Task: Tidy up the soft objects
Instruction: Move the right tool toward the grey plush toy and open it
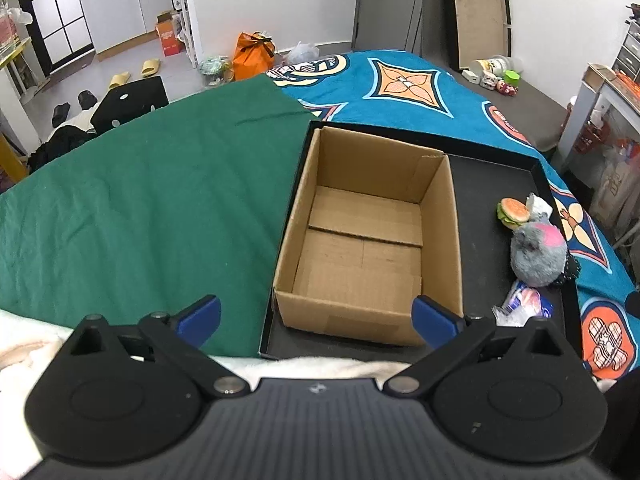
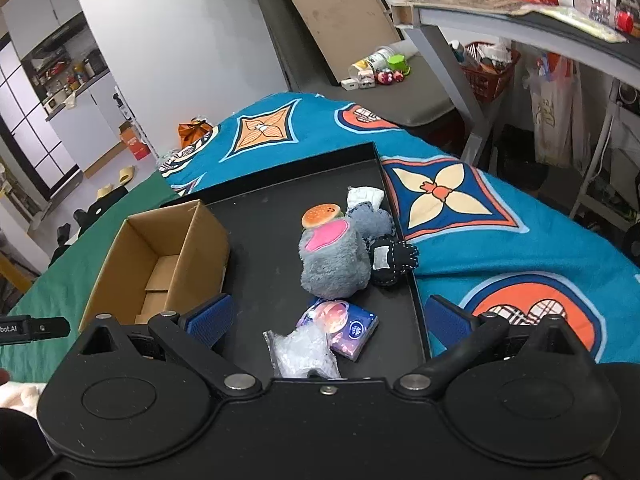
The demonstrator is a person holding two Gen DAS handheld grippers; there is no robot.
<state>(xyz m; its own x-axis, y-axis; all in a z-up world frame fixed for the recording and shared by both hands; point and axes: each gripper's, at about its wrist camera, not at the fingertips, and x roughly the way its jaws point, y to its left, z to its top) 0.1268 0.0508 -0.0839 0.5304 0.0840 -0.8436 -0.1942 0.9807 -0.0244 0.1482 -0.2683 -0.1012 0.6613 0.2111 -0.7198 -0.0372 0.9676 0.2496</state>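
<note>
An open, empty cardboard box (image 1: pixel 368 236) stands at the left end of a black tray (image 1: pixel 492 208); it also shows in the right wrist view (image 2: pixel 160 264). On the tray's right side lie a grey and pink plush (image 2: pixel 336 256), a burger toy (image 2: pixel 320 215), a black stitched soft piece (image 2: pixel 394 260), a white crumpled piece (image 2: pixel 364 196), a purple tissue pack (image 2: pixel 348 328) and a clear plastic bag (image 2: pixel 304 352). The plush (image 1: pixel 538 254) and burger (image 1: pixel 514 212) also show in the left wrist view. My left gripper (image 1: pixel 316 320) is open above the box's near wall. My right gripper (image 2: pixel 328 320) is open above the tissue pack.
The tray (image 2: pixel 256 240) rests on a bed with a green cloth (image 1: pixel 152 208) at left and a blue patterned blanket (image 2: pixel 500 240) at right. A white fluffy fabric (image 1: pixel 24 344) lies at the near edge. A metal desk (image 2: pixel 500 24) stands to the right.
</note>
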